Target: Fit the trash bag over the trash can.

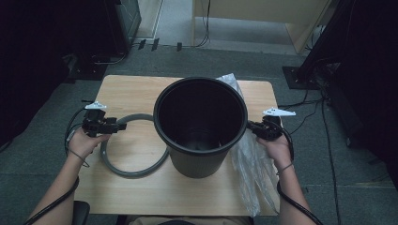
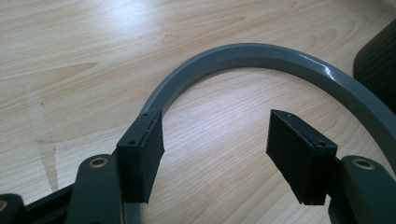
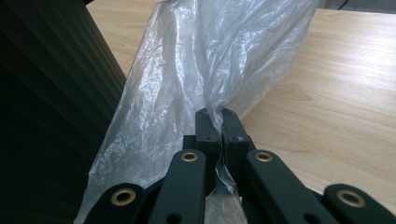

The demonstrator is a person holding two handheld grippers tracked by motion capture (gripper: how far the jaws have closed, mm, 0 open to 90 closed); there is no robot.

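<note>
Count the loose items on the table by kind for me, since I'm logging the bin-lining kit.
Black bin: 1
Grey ring: 1
Clear plastic bag: 1
Total: 3

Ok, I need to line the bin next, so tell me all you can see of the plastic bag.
The bag is thin, clear, crinkled film, unopened and bunched lengthwise. It lies on the table along the right of the black bin, hanging past the near edge. The right tool is shut on a fold of it.
</note>
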